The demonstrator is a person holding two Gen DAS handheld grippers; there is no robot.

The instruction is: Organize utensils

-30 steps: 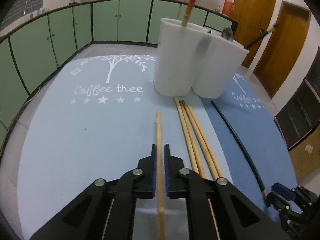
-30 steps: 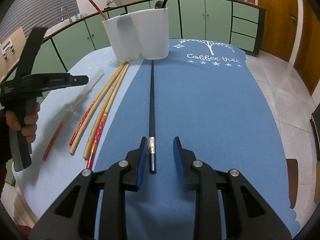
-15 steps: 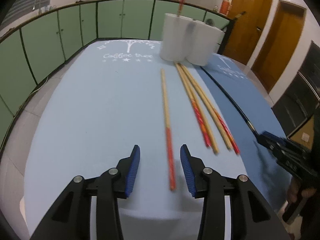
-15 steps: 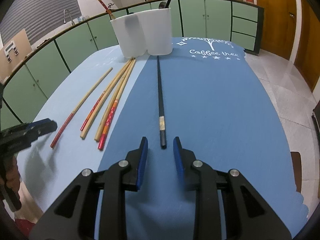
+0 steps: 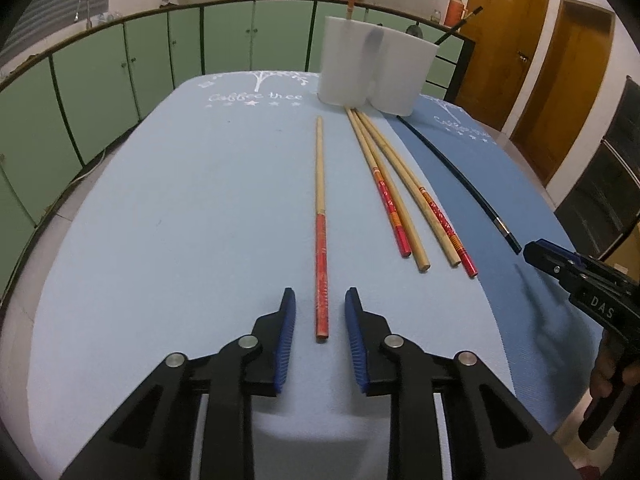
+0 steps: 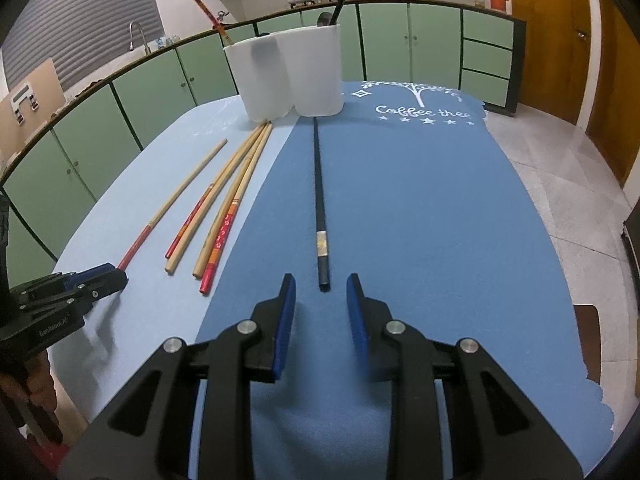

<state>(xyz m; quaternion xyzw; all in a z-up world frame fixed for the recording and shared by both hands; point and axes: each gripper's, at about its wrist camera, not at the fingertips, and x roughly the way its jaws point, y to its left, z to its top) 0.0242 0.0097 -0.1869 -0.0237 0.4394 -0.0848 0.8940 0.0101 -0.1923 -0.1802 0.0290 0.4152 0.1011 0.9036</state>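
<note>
Released, red-ended chopstick (image 5: 321,248) lies between closing left gripper (image 5: 320,312).

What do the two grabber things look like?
Both are black plastic with angular cut-out arms, silver round screws at the joints, and ridged blue pads on the fingers. The left gripper carries small white lettering on its side, seen from the right wrist view. The right gripper has white letters too.

Matt pale wooden chopsticks with glossy red-painted ends (image 5: 321,216) lie on soft, finely textured light-blue and dark-blue cloth mats (image 6: 420,208). The smooth white plastic two-lobed utensil holder (image 5: 374,70) looks satin; the slim black chopstick (image 6: 319,196) carries a metallic band.
</note>
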